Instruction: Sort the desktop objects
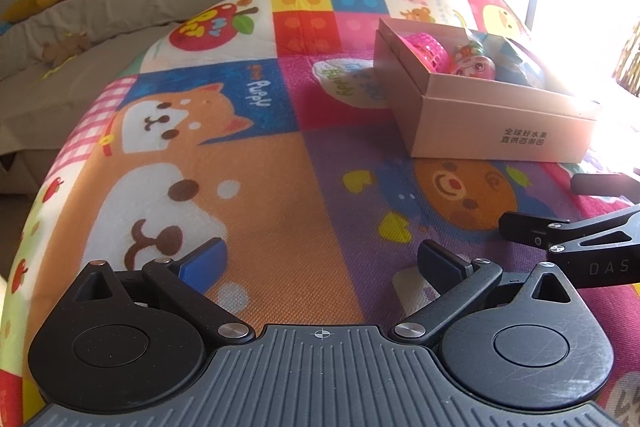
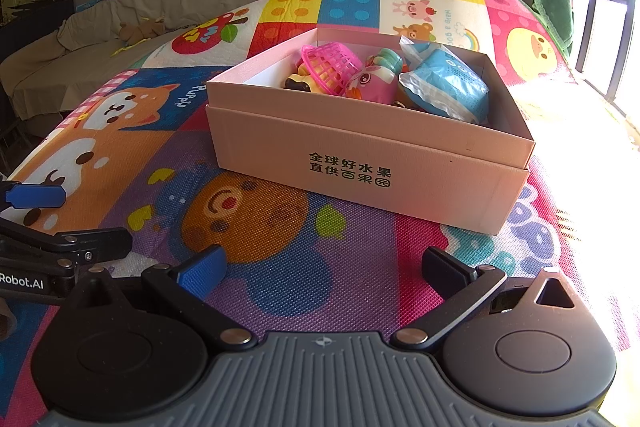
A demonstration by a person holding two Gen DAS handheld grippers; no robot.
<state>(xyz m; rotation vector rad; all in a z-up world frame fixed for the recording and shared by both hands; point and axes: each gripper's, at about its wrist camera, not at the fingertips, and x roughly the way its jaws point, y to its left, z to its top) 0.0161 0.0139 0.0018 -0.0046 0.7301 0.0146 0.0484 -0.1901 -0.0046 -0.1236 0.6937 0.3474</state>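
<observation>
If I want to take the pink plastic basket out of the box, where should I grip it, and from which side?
Probably by the open rim of the pink plastic mesh basket, coming from above. It lies tipped on its side atop other toys in the pink cardboard box, whose walls block a side approach. One finger inside the rim, one outside.

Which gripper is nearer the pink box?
Right. The right gripper sits open just in front of the pink box, facing its printed side. The left gripper, also open, is farther back and off to the box's left, over the mat.
</observation>
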